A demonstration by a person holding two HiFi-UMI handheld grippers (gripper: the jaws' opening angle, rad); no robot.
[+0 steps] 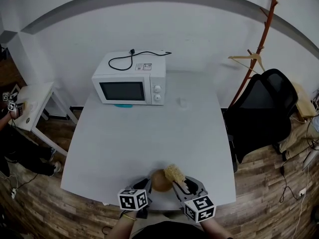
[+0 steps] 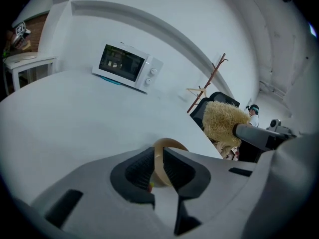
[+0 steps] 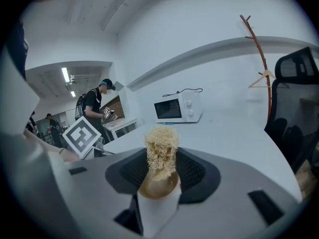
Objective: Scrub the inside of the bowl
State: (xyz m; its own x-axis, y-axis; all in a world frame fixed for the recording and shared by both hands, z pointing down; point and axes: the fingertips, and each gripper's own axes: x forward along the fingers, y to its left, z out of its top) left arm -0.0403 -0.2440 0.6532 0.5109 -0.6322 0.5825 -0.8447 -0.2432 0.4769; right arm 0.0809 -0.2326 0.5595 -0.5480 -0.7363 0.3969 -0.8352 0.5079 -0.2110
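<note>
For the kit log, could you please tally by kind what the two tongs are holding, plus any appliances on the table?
Brown bowl: 1
Fibre scrubber: 1
White microwave: 1
Total: 3

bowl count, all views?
1. The bowl is at the table's near edge, its rim clamped in the left tongs. The right tongs hold the scrubber beside it. The shut microwave could hide more.

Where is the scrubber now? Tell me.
In the head view the scrubber is at the near edge of the table, held by the right gripper, just right of the bowl in the left gripper.
</note>
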